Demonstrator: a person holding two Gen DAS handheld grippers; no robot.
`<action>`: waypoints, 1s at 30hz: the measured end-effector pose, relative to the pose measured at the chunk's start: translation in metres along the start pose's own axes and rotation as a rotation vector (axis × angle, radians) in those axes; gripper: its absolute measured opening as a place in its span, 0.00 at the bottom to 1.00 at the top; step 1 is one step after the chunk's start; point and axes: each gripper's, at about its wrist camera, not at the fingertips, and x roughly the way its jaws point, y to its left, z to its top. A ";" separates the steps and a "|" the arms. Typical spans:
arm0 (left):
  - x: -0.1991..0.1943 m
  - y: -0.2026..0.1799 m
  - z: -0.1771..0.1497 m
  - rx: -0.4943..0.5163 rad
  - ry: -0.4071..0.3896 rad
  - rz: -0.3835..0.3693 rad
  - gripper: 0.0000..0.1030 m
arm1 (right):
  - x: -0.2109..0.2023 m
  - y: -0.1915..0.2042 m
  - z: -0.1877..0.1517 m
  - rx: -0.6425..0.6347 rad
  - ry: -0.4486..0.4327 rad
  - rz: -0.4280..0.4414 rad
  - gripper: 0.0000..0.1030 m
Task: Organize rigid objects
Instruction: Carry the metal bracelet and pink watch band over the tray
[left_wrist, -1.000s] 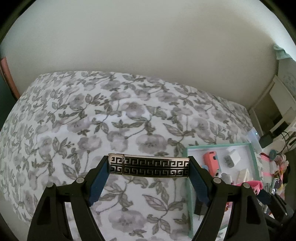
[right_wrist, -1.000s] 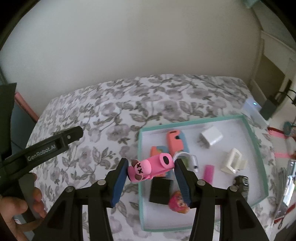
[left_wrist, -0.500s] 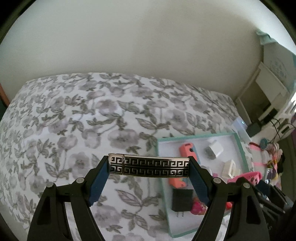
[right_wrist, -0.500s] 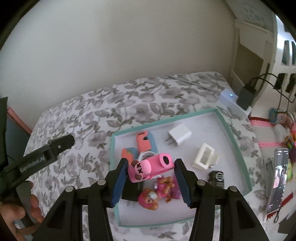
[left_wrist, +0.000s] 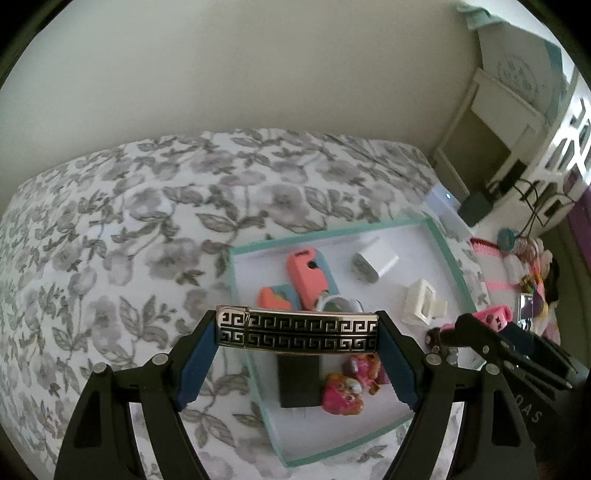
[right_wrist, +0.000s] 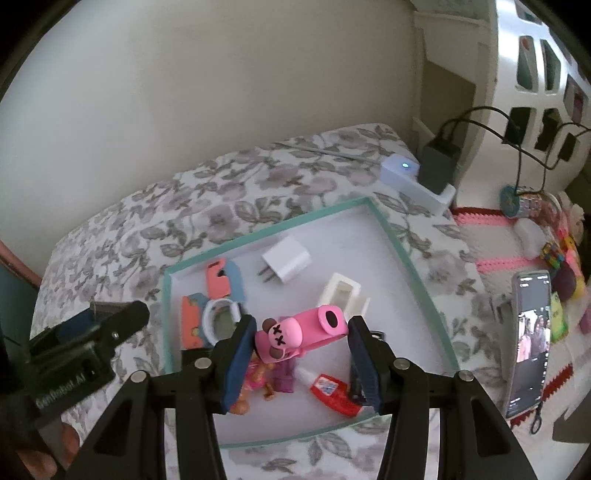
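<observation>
My left gripper (left_wrist: 297, 330) is shut on a silver bar with a black key pattern (left_wrist: 295, 329), held above the near left part of a teal-rimmed white tray (left_wrist: 448, 258). My right gripper (right_wrist: 301, 334) is shut on a pink toy with x eyes (right_wrist: 301, 332), held above the same tray (right_wrist: 402, 254). In the tray lie a white charger plug (right_wrist: 286, 264), coral cases (right_wrist: 218, 282), a white holder (right_wrist: 341, 295), small pink figures (right_wrist: 258, 380) and a red glue tube (right_wrist: 332, 393). The right gripper shows in the left wrist view (left_wrist: 491, 332).
The tray sits on a bed with a grey floral cover (left_wrist: 129, 240). A phone (right_wrist: 528, 343) lies right of the tray. A white power strip with a black adapter (right_wrist: 417, 177) is at the far corner. Toys crowd the right side (right_wrist: 554, 258).
Both grippers have swung right and forward over the tray with their objects still held. The tray now fills more of both views.
</observation>
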 end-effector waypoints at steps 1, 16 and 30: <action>0.001 -0.003 -0.001 0.004 0.005 -0.003 0.80 | 0.001 -0.003 0.000 0.002 0.002 -0.006 0.53; 0.034 -0.039 -0.011 0.088 0.078 0.040 0.80 | 0.024 -0.032 -0.002 0.023 0.067 -0.030 0.53; 0.054 -0.046 -0.017 0.109 0.116 0.083 0.80 | 0.043 -0.041 -0.003 0.036 0.102 -0.030 0.53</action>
